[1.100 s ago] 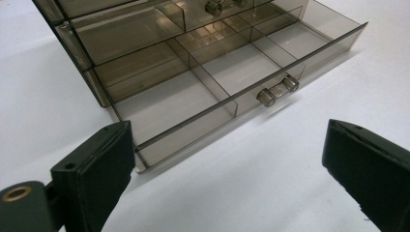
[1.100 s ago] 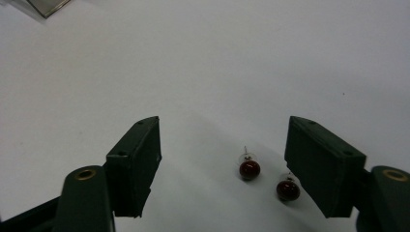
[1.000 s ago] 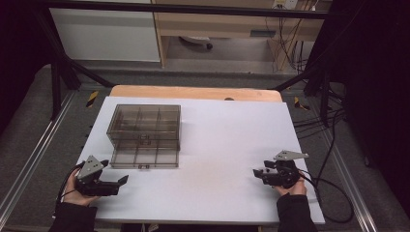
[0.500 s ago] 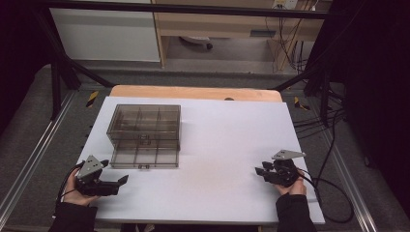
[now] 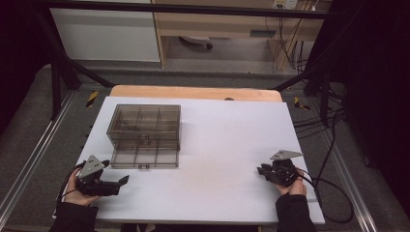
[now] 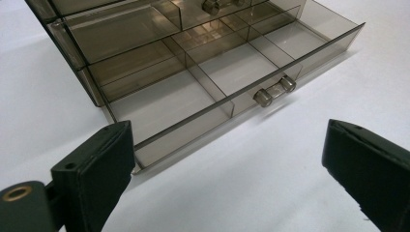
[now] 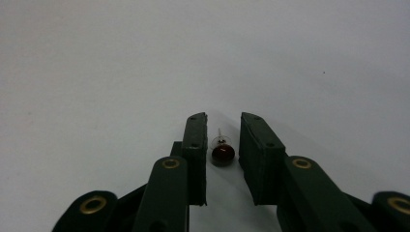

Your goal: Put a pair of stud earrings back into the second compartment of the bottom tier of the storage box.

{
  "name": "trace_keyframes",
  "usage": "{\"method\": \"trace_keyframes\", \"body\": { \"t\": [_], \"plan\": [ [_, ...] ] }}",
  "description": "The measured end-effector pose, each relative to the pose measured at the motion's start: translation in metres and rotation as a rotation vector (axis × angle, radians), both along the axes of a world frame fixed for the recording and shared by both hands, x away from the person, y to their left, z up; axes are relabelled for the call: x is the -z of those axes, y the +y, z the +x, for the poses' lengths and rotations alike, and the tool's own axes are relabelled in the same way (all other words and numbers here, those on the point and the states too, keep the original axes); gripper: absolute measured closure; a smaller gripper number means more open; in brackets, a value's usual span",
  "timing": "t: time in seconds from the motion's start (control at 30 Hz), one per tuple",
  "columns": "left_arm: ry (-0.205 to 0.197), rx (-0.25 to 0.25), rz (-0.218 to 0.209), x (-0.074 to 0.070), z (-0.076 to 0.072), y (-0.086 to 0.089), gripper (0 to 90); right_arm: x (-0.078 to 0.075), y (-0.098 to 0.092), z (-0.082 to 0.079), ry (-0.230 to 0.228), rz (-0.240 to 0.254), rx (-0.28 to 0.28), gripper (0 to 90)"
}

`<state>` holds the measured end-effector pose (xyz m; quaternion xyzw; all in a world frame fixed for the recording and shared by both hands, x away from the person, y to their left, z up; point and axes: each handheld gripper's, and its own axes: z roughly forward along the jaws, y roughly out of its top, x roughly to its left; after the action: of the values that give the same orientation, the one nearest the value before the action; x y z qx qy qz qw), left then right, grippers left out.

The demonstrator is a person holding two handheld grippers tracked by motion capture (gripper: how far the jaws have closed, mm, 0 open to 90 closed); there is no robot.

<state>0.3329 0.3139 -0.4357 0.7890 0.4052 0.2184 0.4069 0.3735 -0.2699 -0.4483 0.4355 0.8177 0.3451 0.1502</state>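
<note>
A smoky clear drawer box (image 5: 144,135) stands on the white table (image 5: 217,145) at the left, its lower drawer (image 6: 193,101) pulled out, with dividers and a small handle (image 6: 274,90). My left gripper (image 5: 123,181) (image 6: 227,129) rests open and wide just in front of that drawer, holding nothing. At the right front my right gripper (image 5: 263,170) (image 7: 223,116) lies low on the table. Its jaws have just been closing and stand narrow around a small dark red bead on a thin pin (image 7: 223,153). A thin gap shows on each side of the bead.
The wooden table edge (image 5: 193,92) runs behind the white top. Cables (image 5: 333,193) trail off the right side. A metal frame (image 5: 58,72) and rails border the table.
The right gripper's jaws have drawn closer together. Both hands have stayed where they were, and the drawer box has not moved.
</note>
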Motion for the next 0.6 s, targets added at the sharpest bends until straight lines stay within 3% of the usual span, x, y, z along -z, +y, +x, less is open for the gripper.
{"method": "trace_keyframes", "body": {
  "t": [0.6],
  "plan": [
    [0.003,0.002,0.001,0.0004,0.0001,-0.0005,5.0,0.0005,0.0001,0.0006,0.005,-0.001,0.001,79.3]
  ]
}}
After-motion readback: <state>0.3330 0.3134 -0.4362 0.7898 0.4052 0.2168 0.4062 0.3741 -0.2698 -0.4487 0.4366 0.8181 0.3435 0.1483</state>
